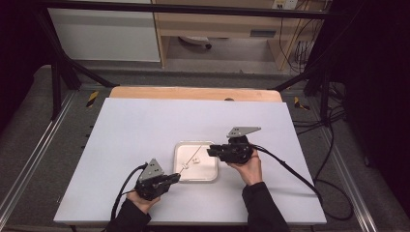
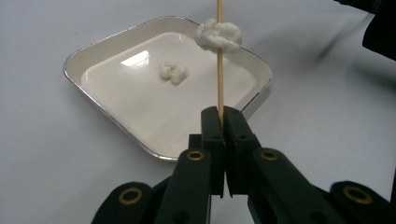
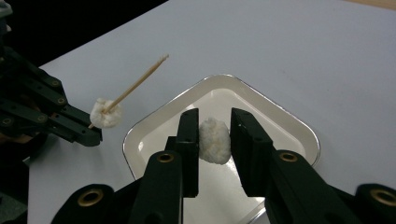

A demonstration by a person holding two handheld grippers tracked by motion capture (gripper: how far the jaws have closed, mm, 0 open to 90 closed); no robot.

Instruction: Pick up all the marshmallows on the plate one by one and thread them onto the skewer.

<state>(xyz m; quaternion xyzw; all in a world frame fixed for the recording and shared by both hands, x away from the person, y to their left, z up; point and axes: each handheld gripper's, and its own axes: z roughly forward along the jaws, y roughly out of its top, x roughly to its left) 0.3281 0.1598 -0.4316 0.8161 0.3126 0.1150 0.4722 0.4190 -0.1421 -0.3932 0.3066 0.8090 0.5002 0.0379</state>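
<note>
White puff [image 3: 214,140] in right tongs [image 3: 214,140]; left tongs [image 2: 223,117] grip skewer [image 2: 219,70].

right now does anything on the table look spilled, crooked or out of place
Nothing stands out. The white tray sits flat with no spill around it. The left gripper holds the skewer with one white piece threaded on, and the right gripper holds another piece above the tray.
</note>
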